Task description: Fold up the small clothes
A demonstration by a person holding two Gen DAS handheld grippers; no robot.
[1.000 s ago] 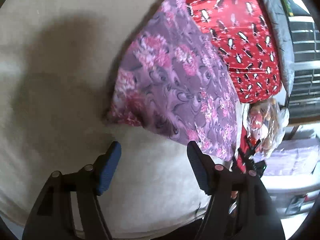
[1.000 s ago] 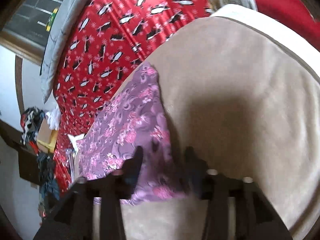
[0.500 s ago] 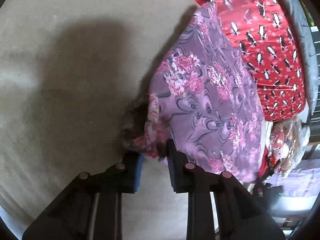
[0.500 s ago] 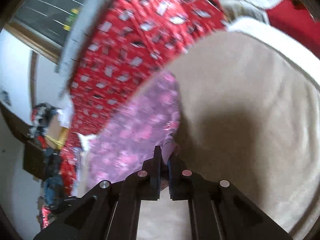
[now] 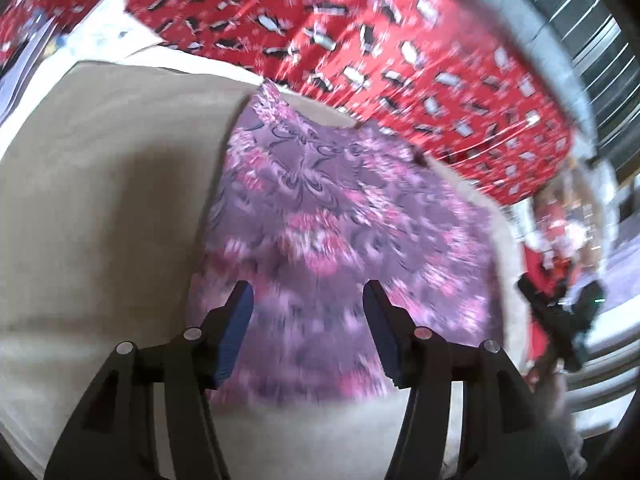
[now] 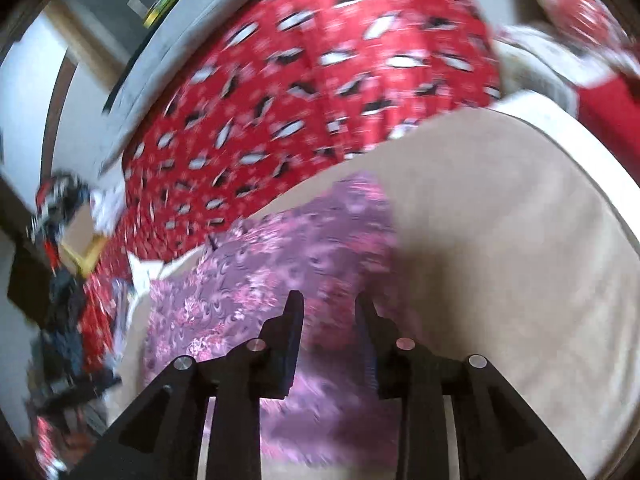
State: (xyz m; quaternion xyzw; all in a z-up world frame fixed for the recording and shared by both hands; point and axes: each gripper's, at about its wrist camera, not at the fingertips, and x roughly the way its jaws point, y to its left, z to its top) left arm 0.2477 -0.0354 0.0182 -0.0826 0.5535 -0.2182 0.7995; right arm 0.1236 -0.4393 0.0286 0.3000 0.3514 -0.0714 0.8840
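Note:
A small purple garment with pink flowers (image 5: 320, 208) lies spread on a beige padded surface (image 5: 100, 200). My left gripper (image 5: 306, 292) hovers over the garment's near part. Its jaws are opening, and no cloth is pinched between the blue pads (image 5: 236, 328). In the right wrist view the same garment (image 6: 280, 264) runs from the centre down to the left. My right gripper (image 6: 328, 302) is above its near right part, jaws opening a narrower way, with cloth showing below the gap but not gripped. Both views are motion-blurred.
A red blanket with a black-and-white print (image 5: 400, 60) lies behind the beige surface, edged in grey (image 6: 160, 60). Clutter of clothes and boxes (image 6: 68, 260) sits to one side. White papers (image 5: 100, 28) lie at the far left corner.
Both grippers closed on the garment's near edge half a second ago. Now both have let go, risen and rolled, and the cloth lies flat beneath them.

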